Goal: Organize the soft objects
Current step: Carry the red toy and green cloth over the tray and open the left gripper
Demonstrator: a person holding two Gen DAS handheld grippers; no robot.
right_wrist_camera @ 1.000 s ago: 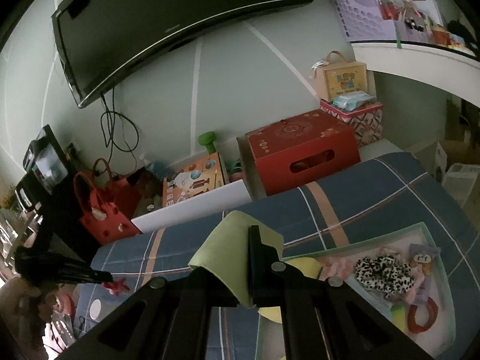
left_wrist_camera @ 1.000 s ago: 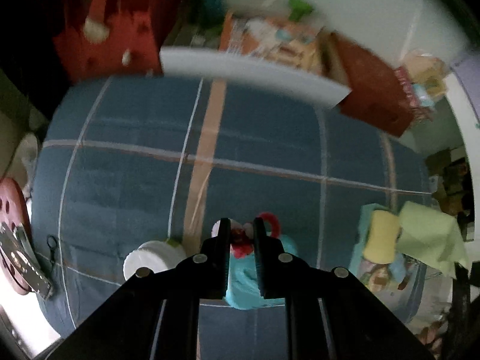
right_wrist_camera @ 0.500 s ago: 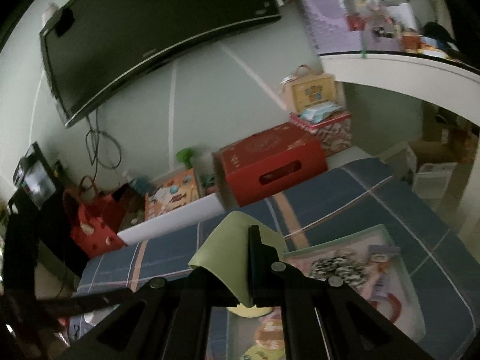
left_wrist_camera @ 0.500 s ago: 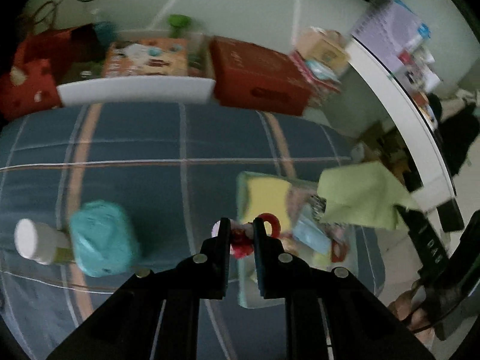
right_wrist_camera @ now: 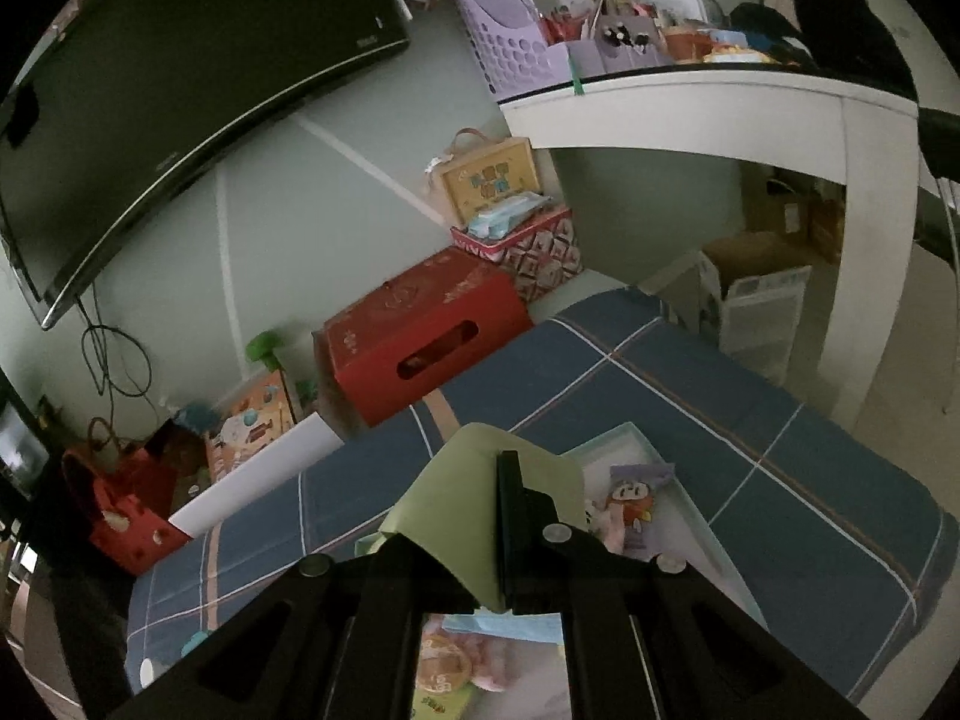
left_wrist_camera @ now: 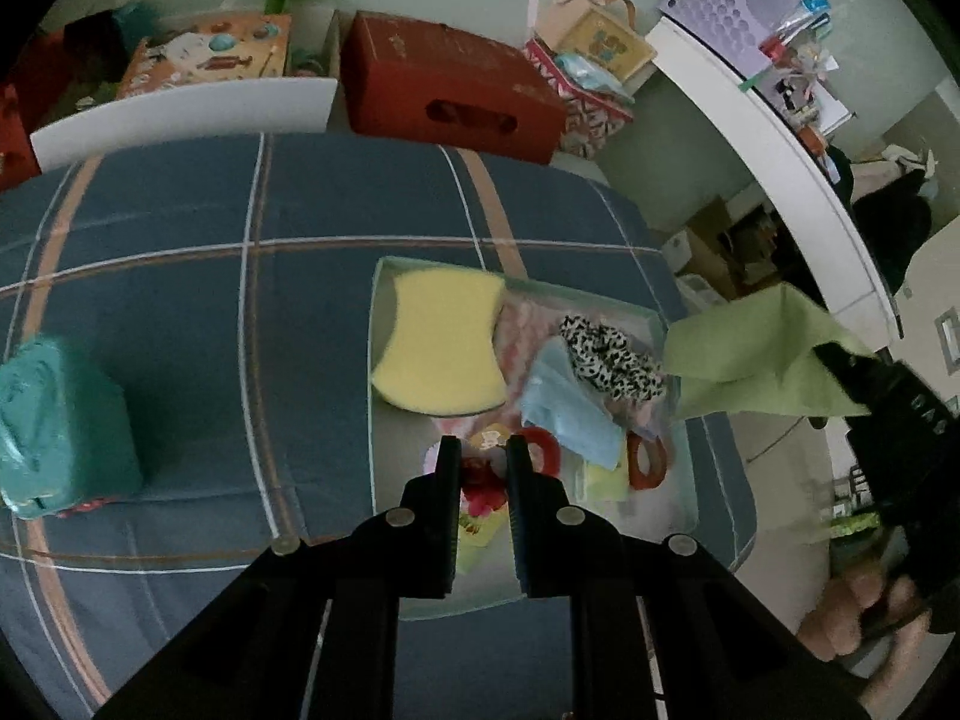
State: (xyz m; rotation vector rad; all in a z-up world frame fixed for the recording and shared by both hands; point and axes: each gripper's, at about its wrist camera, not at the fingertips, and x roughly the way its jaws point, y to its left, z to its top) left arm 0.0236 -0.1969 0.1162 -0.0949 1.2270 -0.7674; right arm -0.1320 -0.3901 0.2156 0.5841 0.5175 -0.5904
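Held toy: your left gripper (left_wrist_camera: 483,462) has its fingers closed on one small red, plush-looking toy (left_wrist_camera: 480,483), held over the tray's near end.
Cloth: your right gripper (right_wrist_camera: 480,498) pinches one thin, smooth green cloth (right_wrist_camera: 474,498), folded over its fingers, above the tray's right edge.
Tray (left_wrist_camera: 377,324): one shallow pale-green rectangle on the plaid bed (left_wrist_camera: 180,276), holding one yellow waisted sponge (left_wrist_camera: 441,345), one spotted scrunchie (left_wrist_camera: 609,360), two red rings.
Left: one teal soft block (left_wrist_camera: 57,426).
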